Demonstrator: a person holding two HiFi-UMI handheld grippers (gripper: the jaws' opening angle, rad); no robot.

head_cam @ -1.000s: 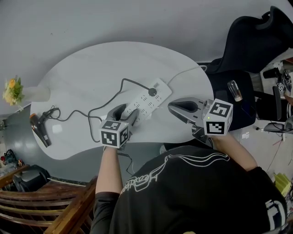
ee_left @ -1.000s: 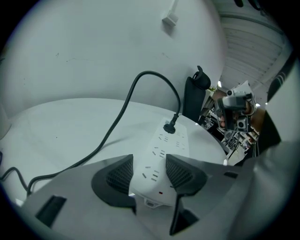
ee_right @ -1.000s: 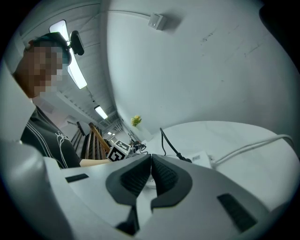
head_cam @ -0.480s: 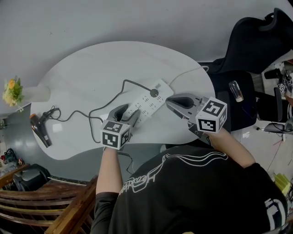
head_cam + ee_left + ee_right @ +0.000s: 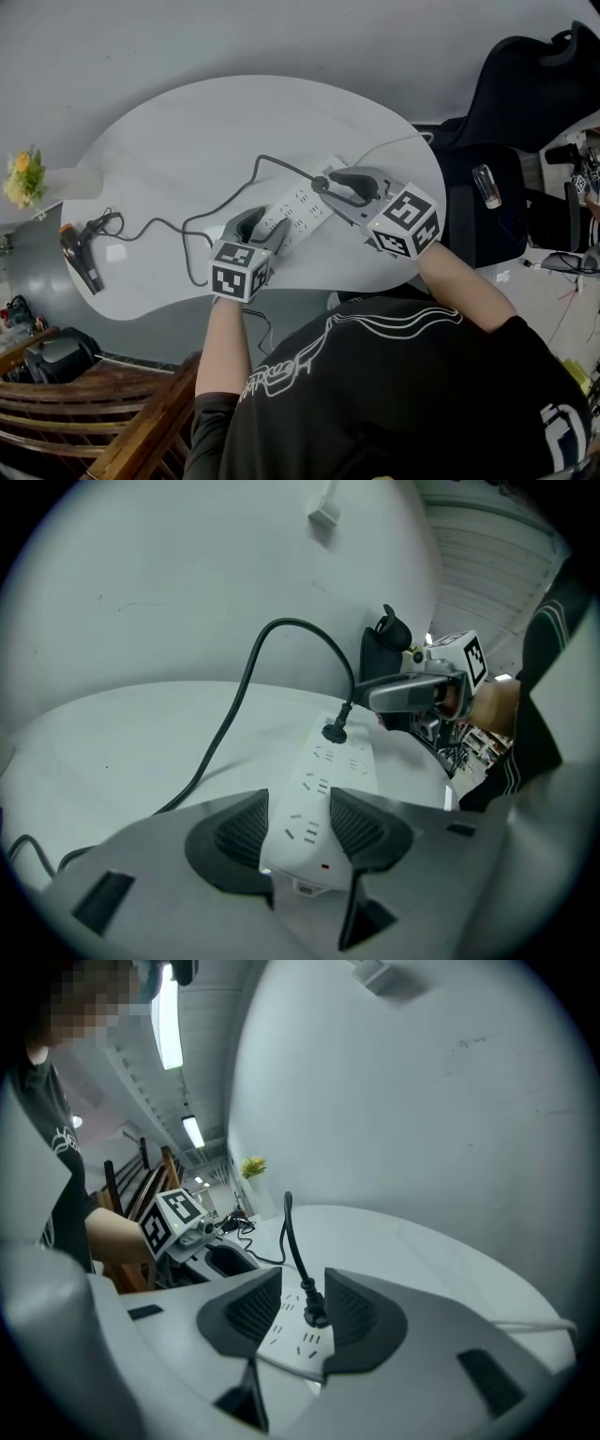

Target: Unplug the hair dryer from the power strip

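Note:
A white power strip (image 5: 298, 206) lies on the white table (image 5: 187, 141). A black plug (image 5: 319, 185) stands in its far end. The plug's black cable (image 5: 202, 225) runs left to the hair dryer (image 5: 80, 265) at the table's left edge. My left gripper (image 5: 258, 230) is shut on the strip's near end (image 5: 323, 780), with both pads against its sides. My right gripper (image 5: 339, 186) straddles the plug (image 5: 314, 1312). Its jaws are opening, and a gap shows on each side of the plug.
The strip's white cord (image 5: 384, 145) leads off the table's right side. A vase of flowers (image 5: 28, 183) stands at the far left. A black chair (image 5: 525, 84) is beyond the table on the right, and a wooden chair (image 5: 84, 422) at the lower left.
My right gripper has moved left and down over the table to the plug, rolling as it went, and now has a jaw on each side of it. The left gripper has stayed on the strip.

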